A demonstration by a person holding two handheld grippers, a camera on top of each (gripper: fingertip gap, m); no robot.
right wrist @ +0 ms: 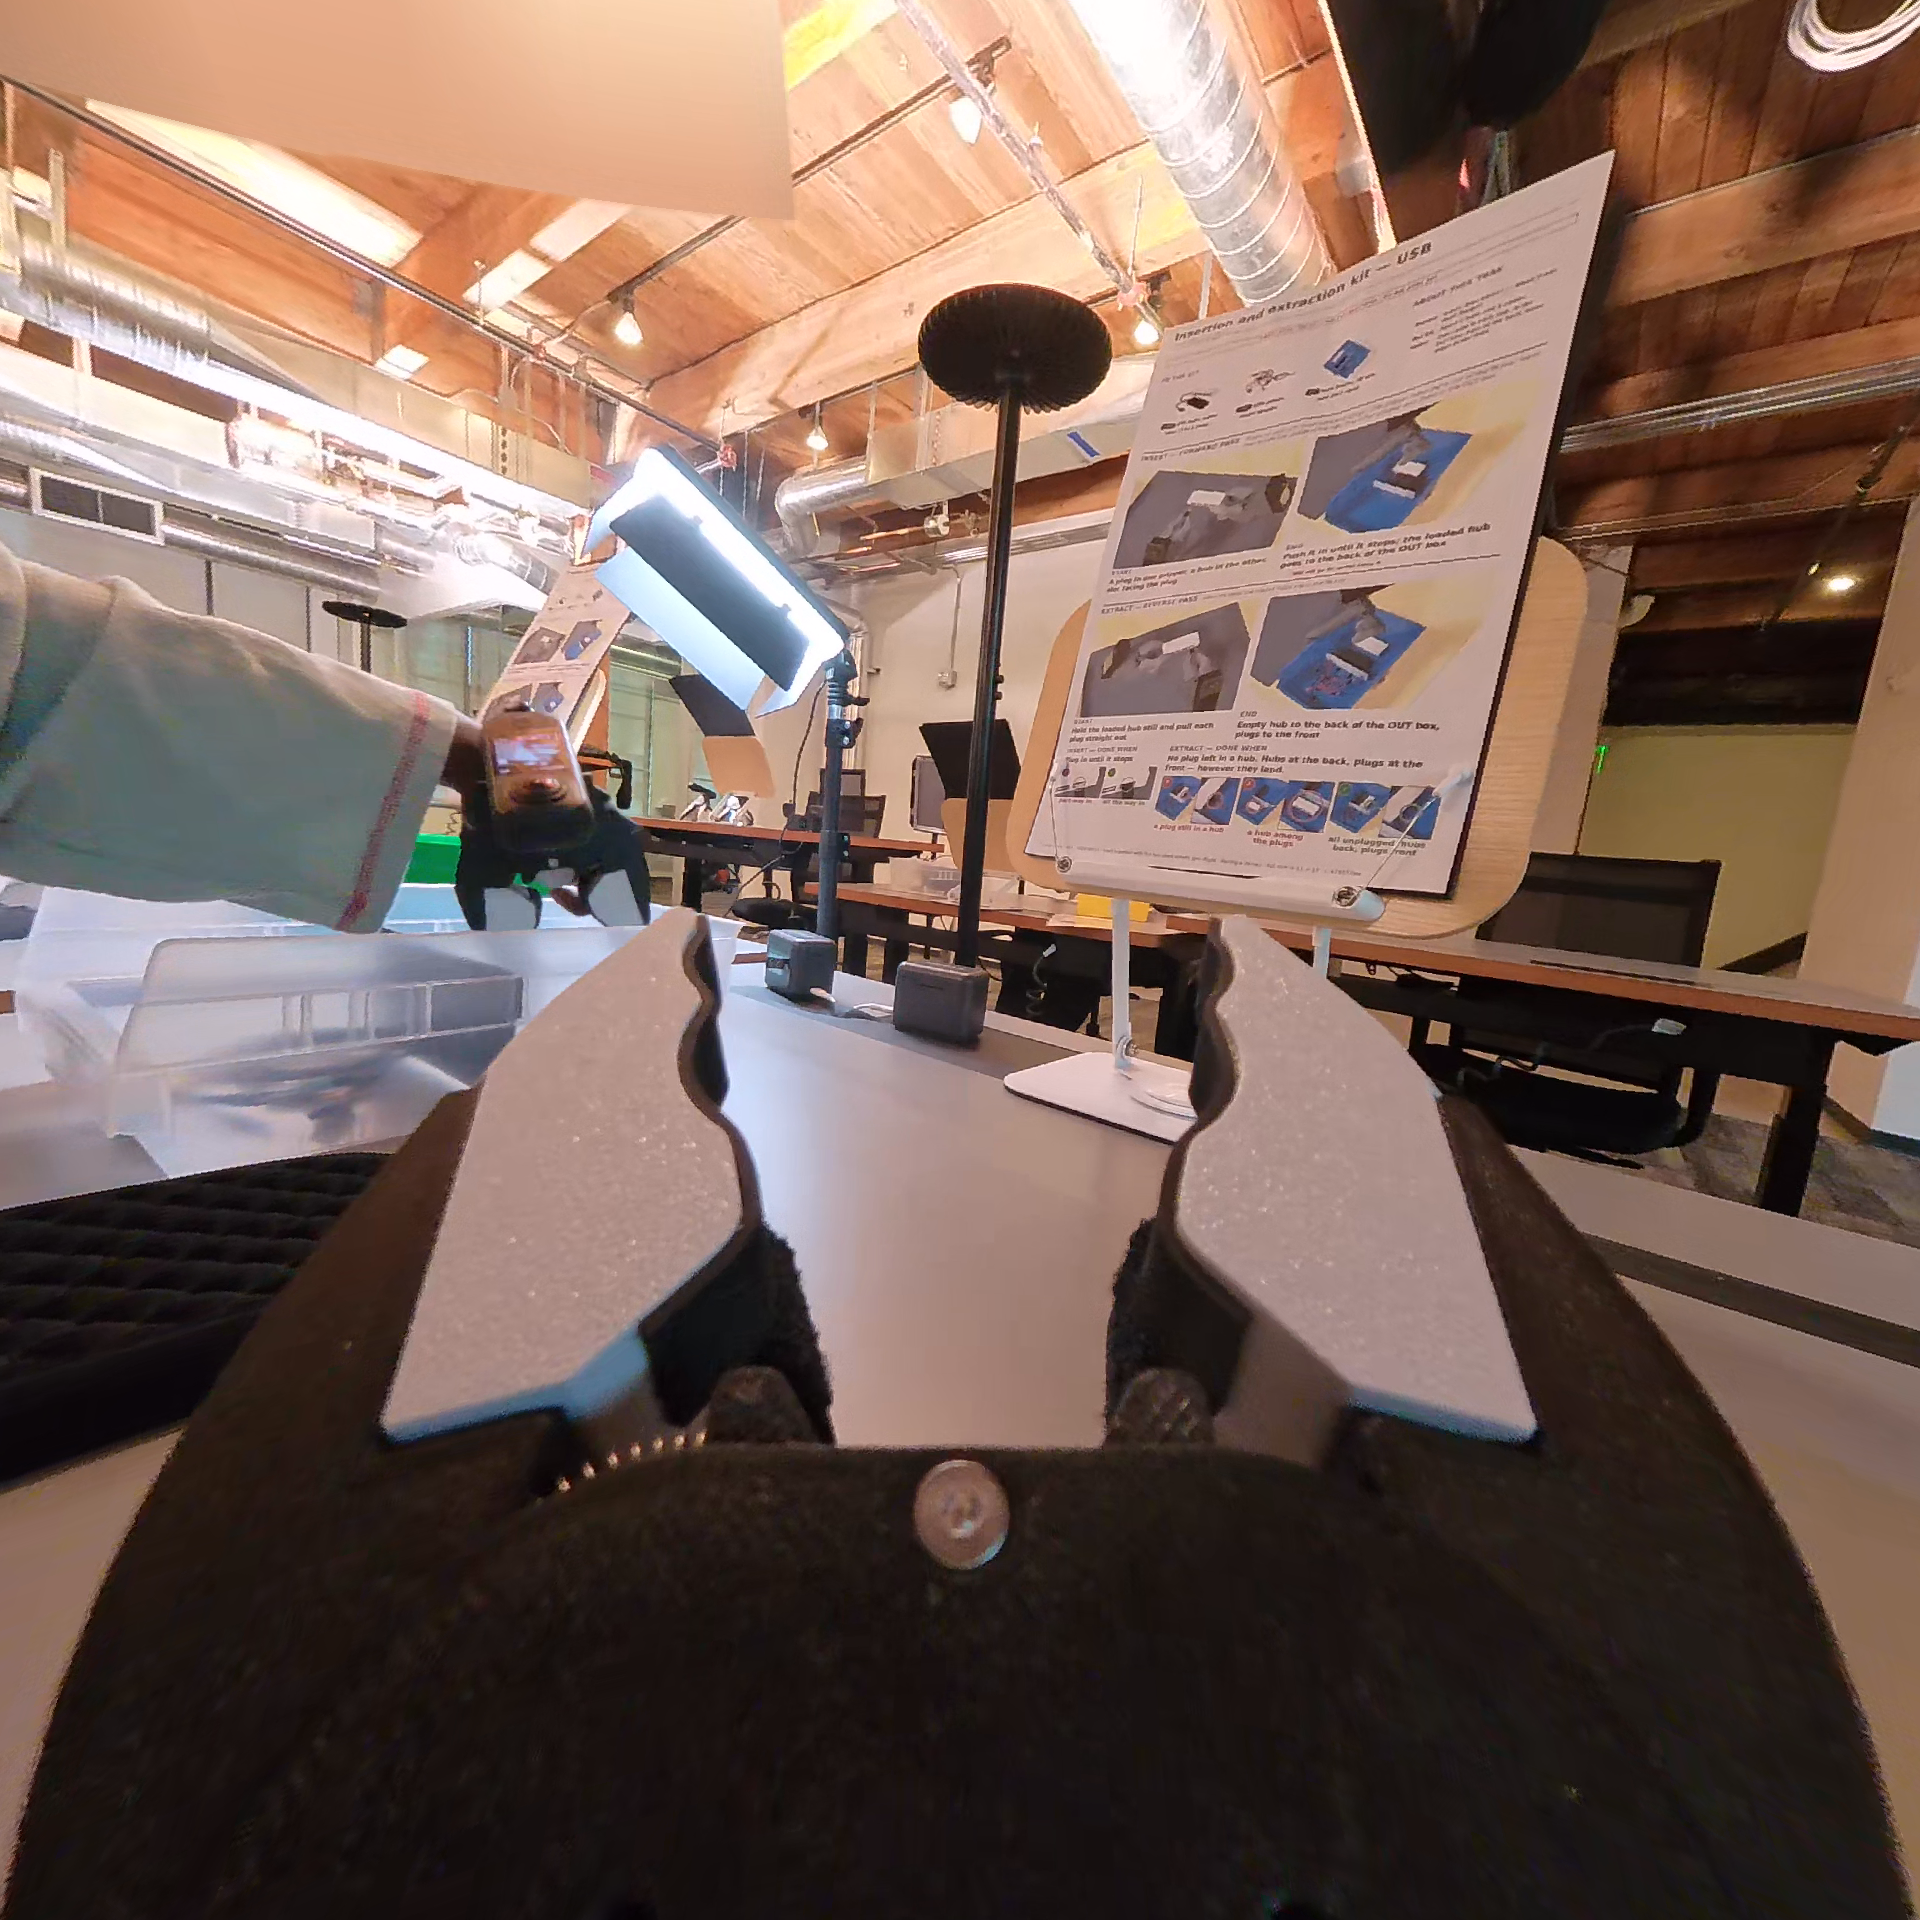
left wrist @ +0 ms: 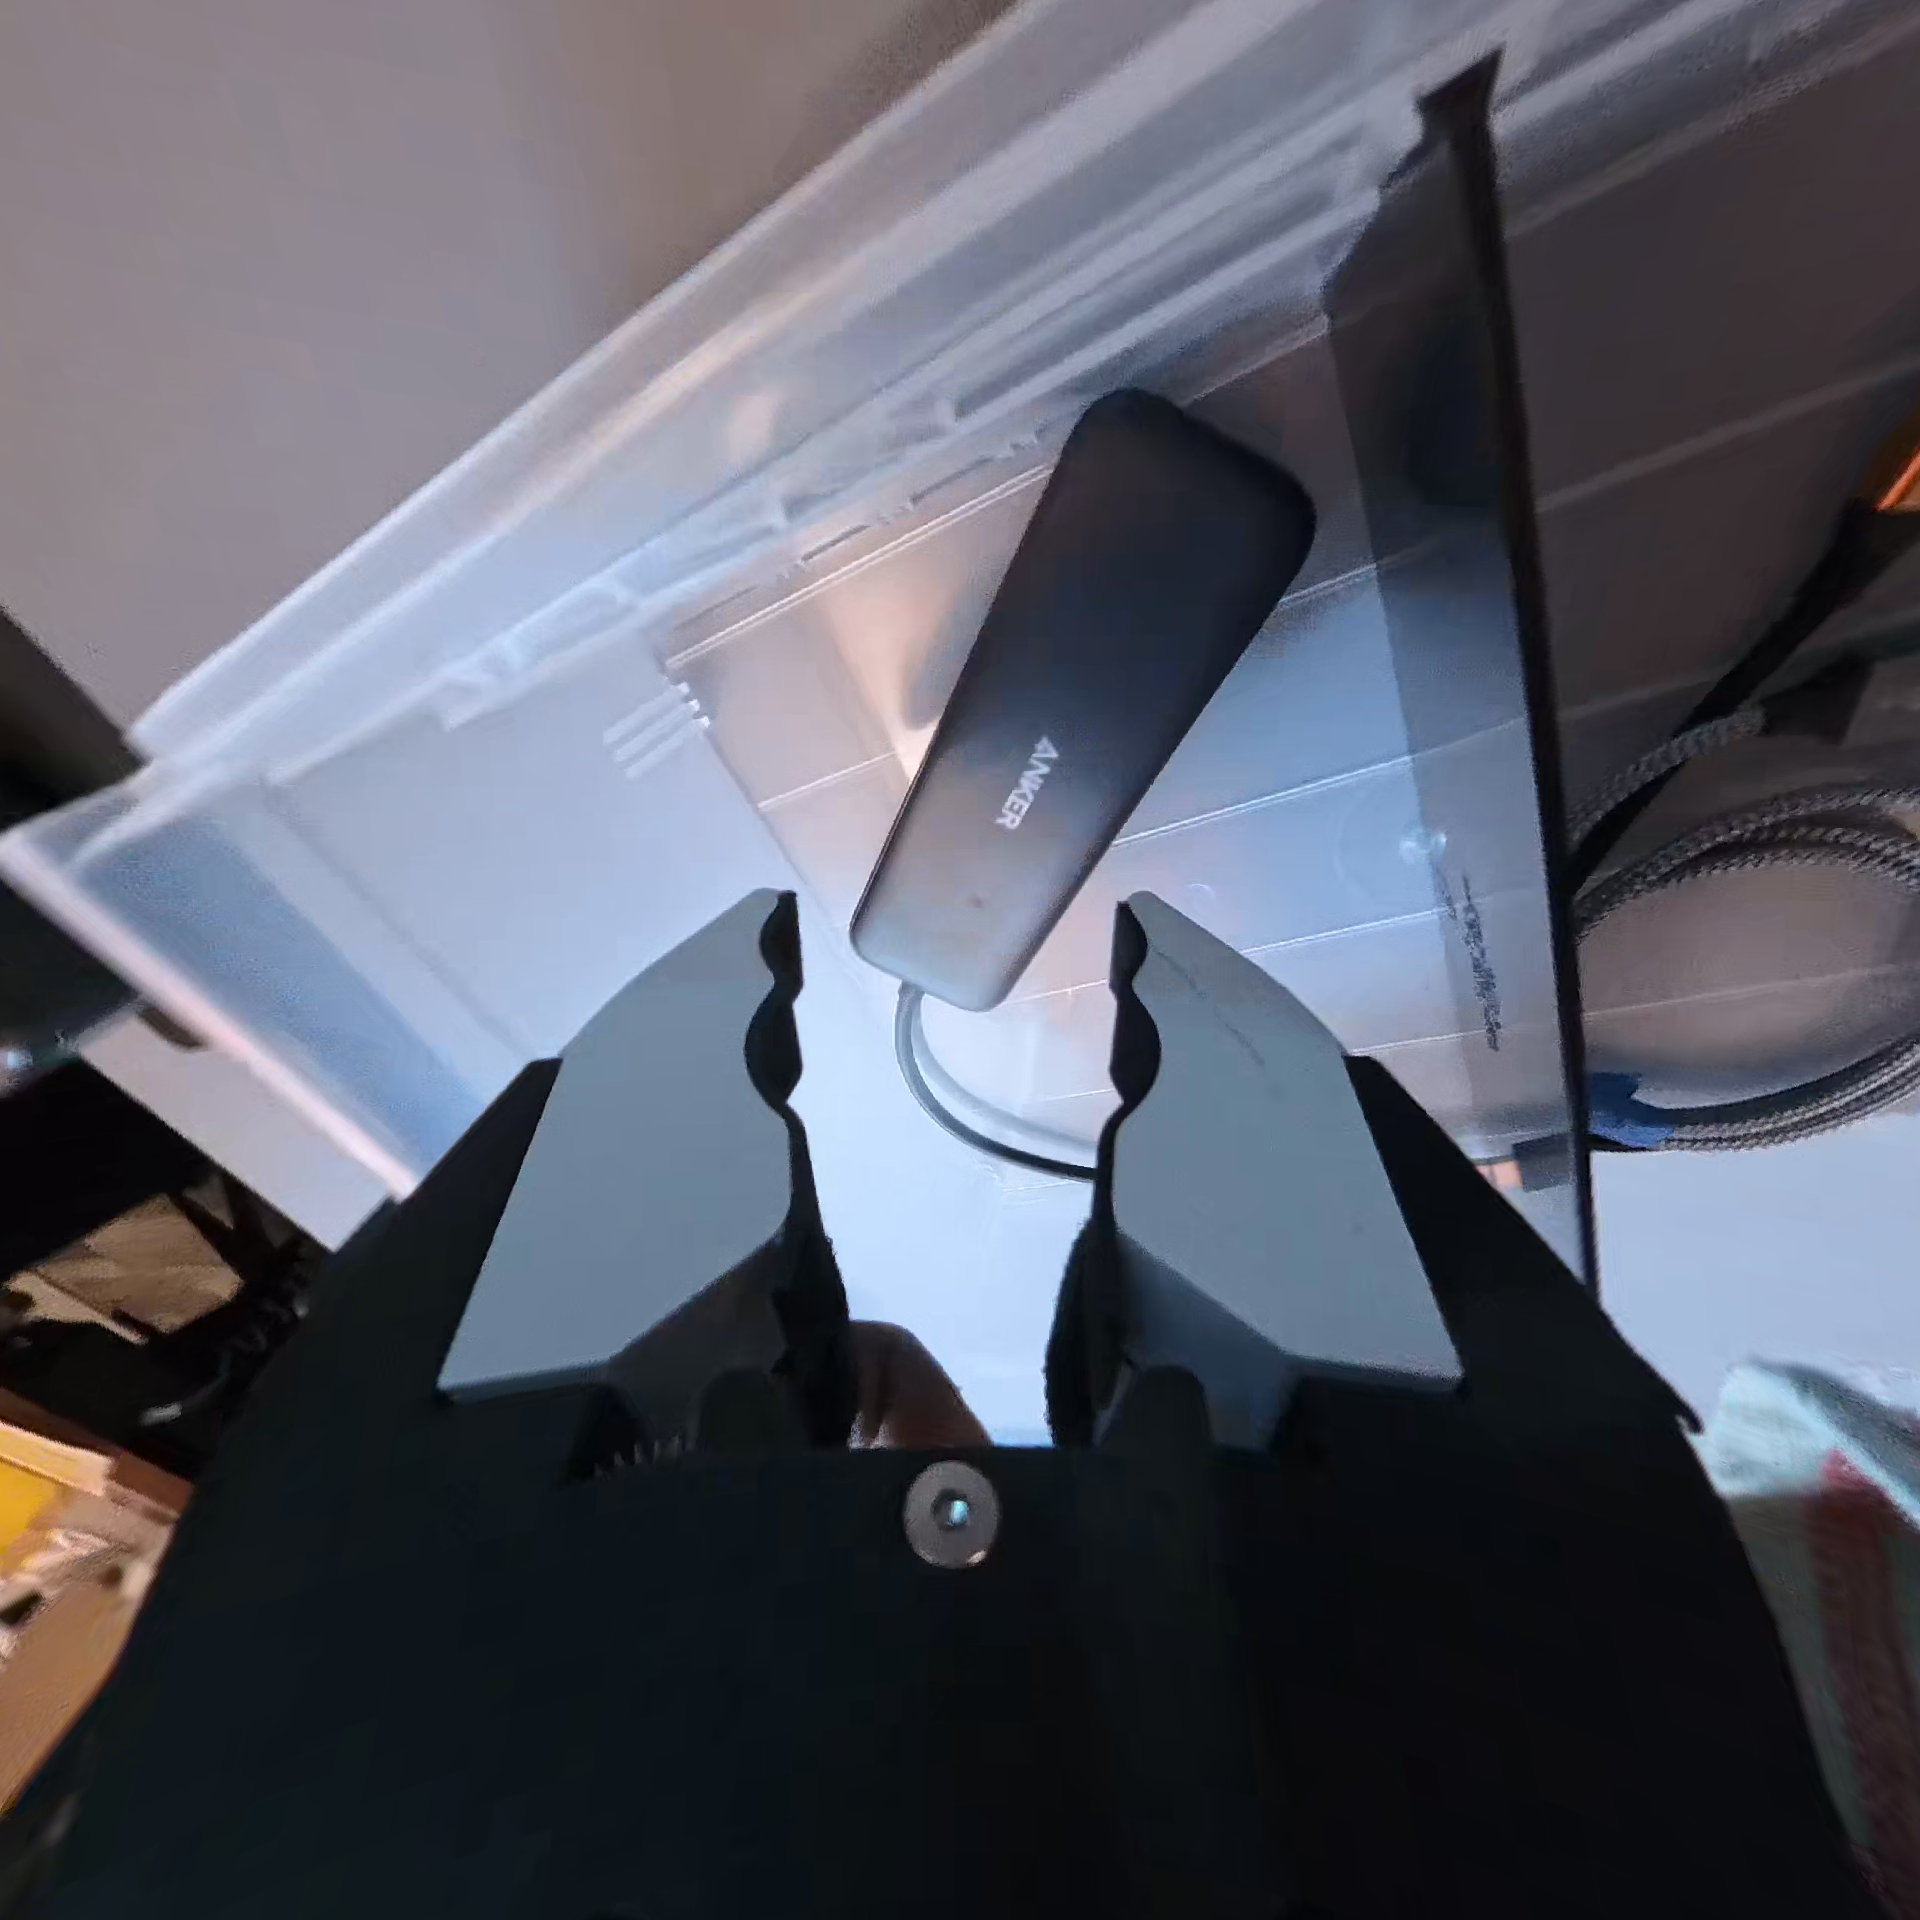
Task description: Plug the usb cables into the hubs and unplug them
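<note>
In the left wrist view a dark grey USB hub lies inside a clear plastic box, its thin grey cable curling out of its near end. My left gripper is open and empty, its fingertips just short of the hub's near end, one on each side. My right gripper is open and empty, low over the grey table. The left gripper also shows far off in the right wrist view, held by a sleeved arm over the clear boxes.
A dark divider panel stands in the box right of the hub. A coiled braided cable lies beyond it. A black mesh mat, a clear box, an instruction board on a white stand, two small grey units and a lamp pole are on the table. Spacing between my two grippers at the tips: around 45 cm. The dark grey USB hub is about 4 cm from my left fingertips.
</note>
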